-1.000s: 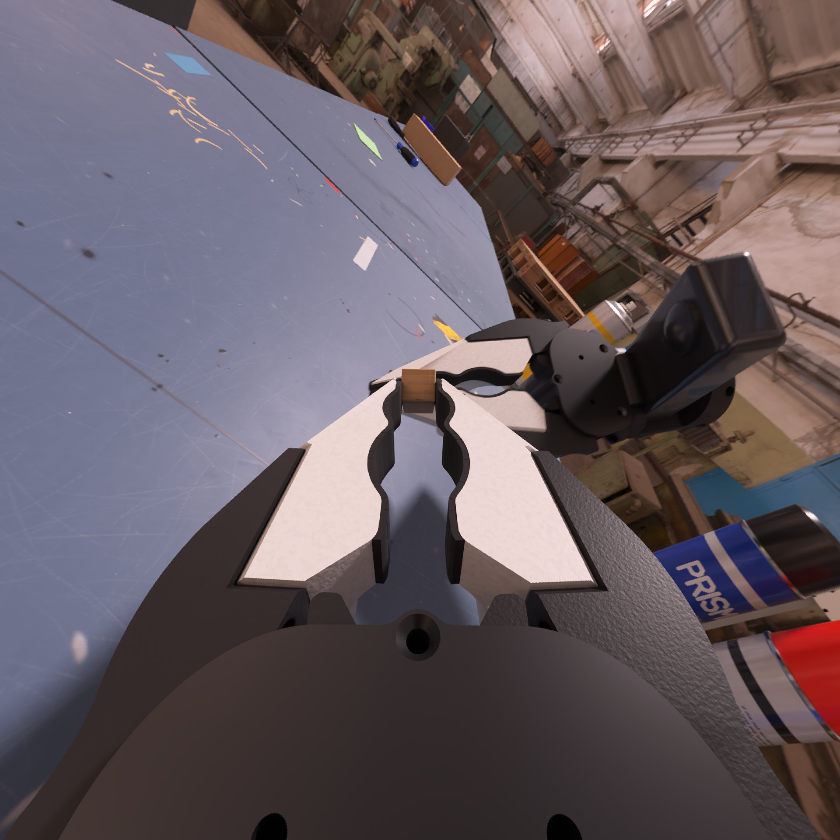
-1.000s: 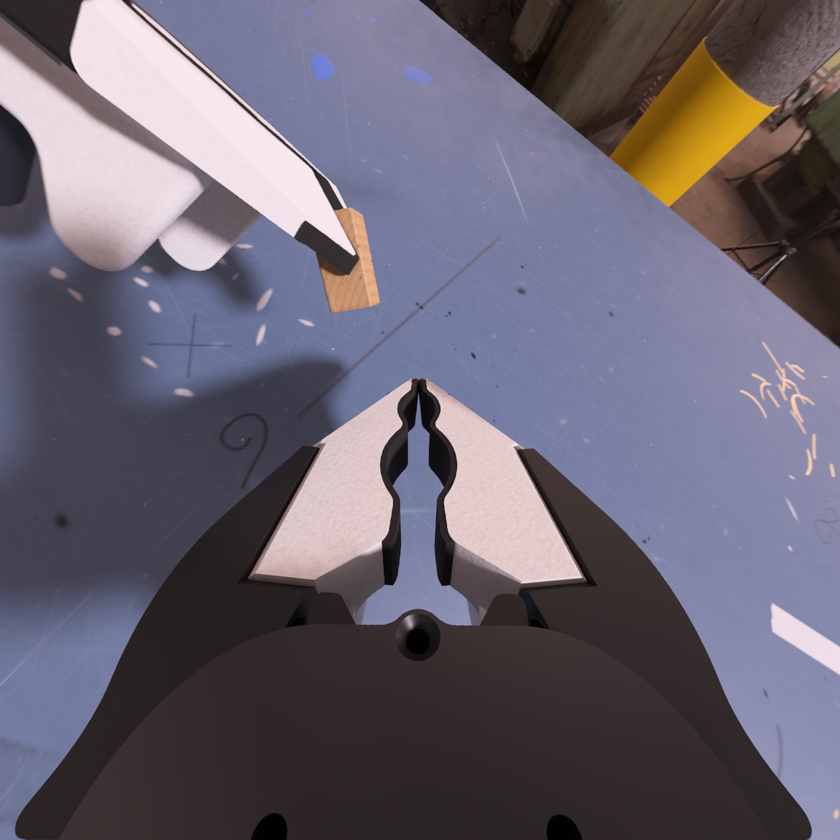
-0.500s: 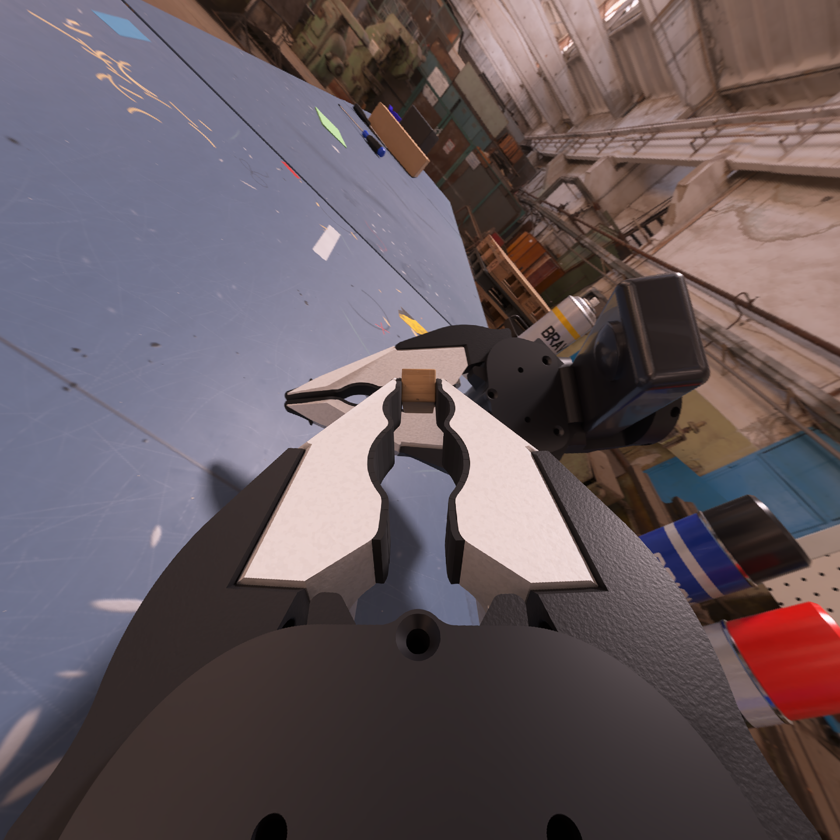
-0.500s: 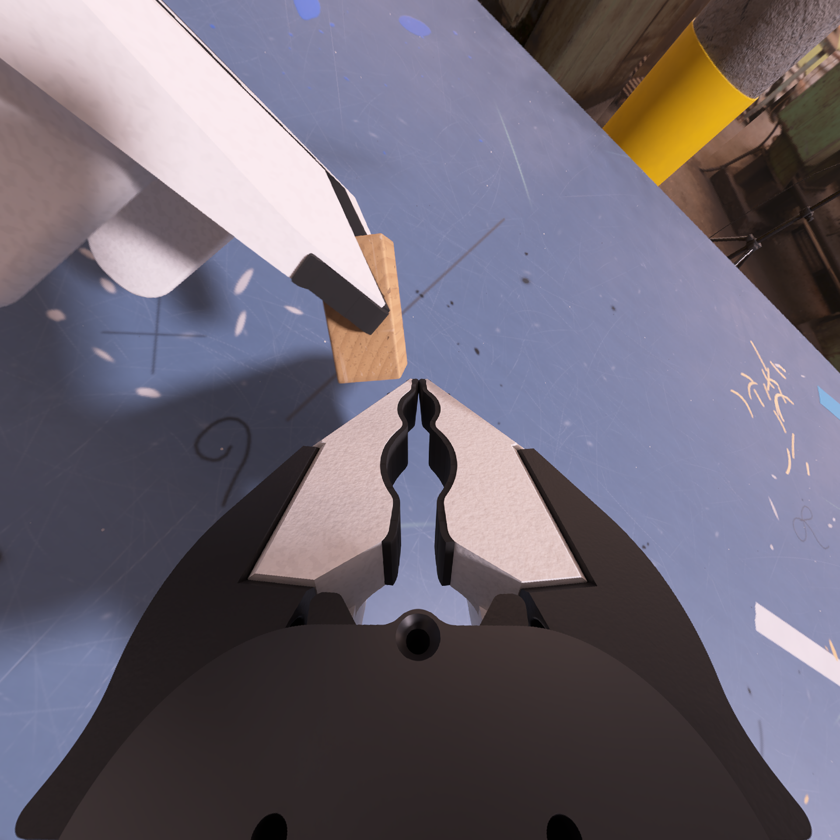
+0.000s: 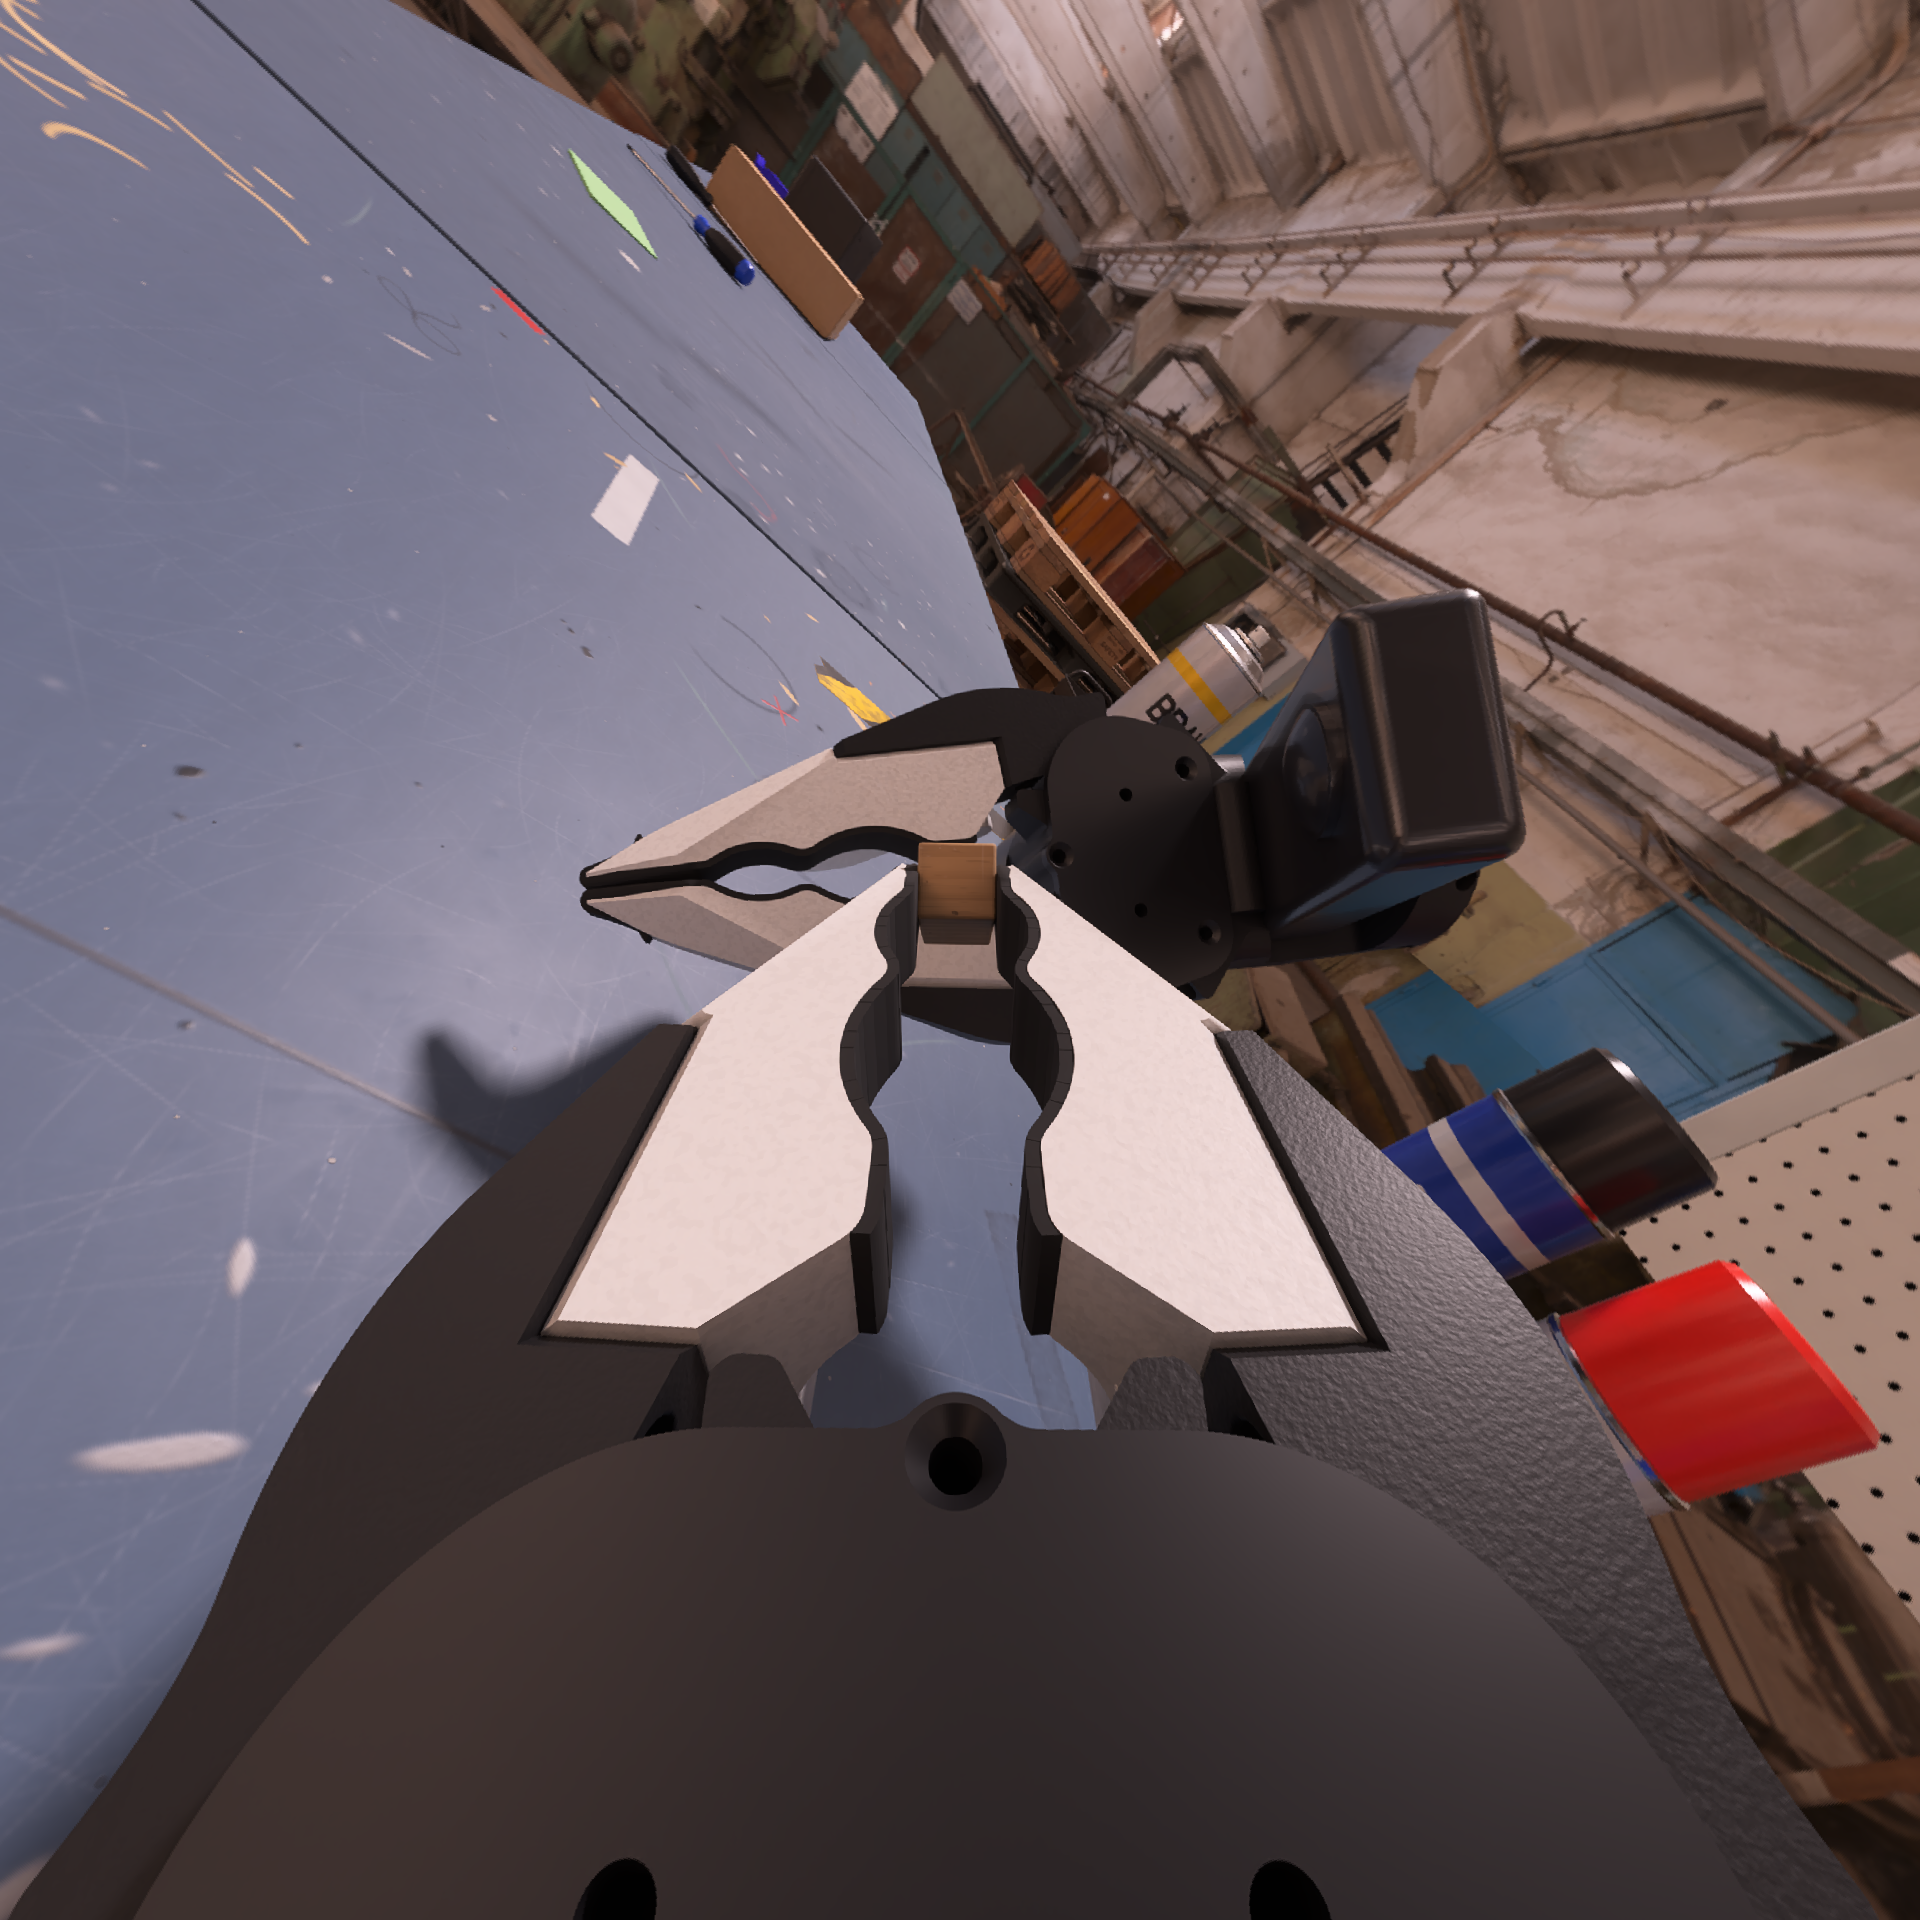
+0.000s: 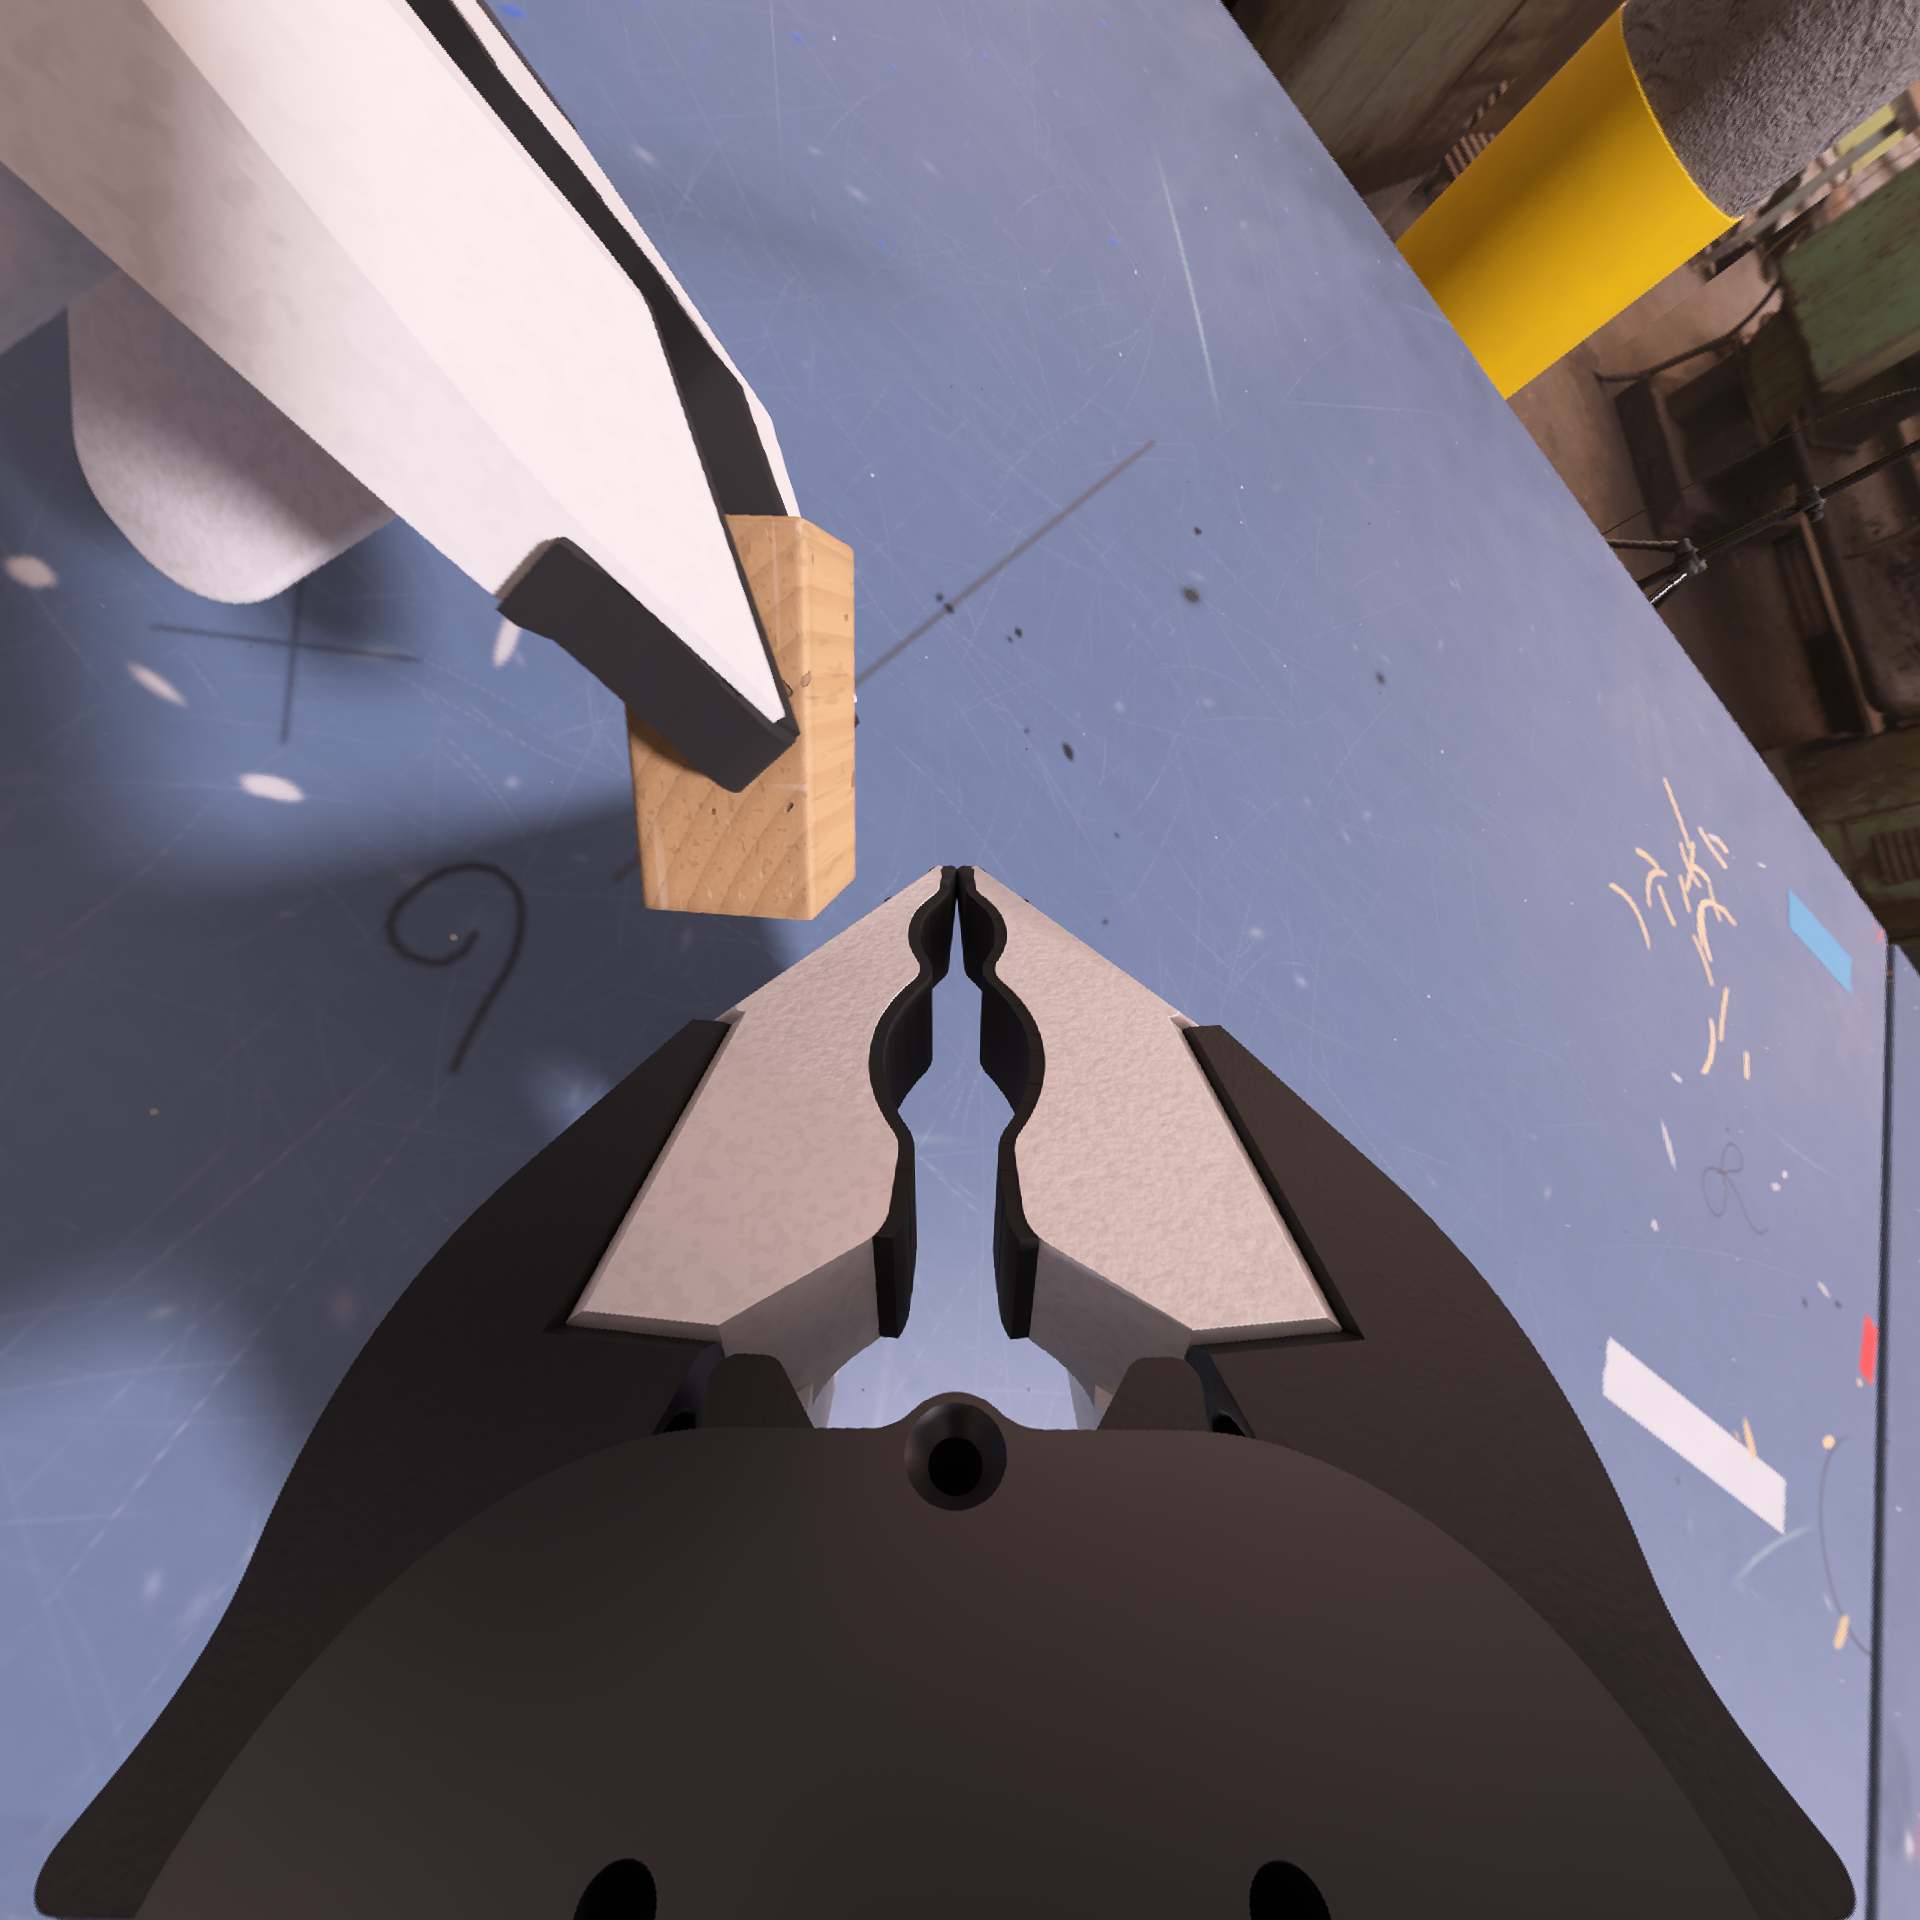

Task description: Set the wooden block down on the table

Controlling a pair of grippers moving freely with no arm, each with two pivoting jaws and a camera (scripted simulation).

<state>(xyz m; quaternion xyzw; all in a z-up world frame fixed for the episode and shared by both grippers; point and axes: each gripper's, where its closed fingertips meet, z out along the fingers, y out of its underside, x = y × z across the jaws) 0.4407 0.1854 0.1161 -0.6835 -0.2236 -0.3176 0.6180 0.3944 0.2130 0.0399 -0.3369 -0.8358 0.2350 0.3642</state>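
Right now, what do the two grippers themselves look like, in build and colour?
Both match. The left gripper has a rounded, dark brown-black body with a pebbled flank, two pale, faintly textured wedge fingers edged inside with wavy black pads, and a round screw hole at the base. The right gripper is the same; behind it sits a dark, boxy camera block. No cables or markings show.

The left gripper's finger covers part of the wooden block. The yellow post runs off the edge.
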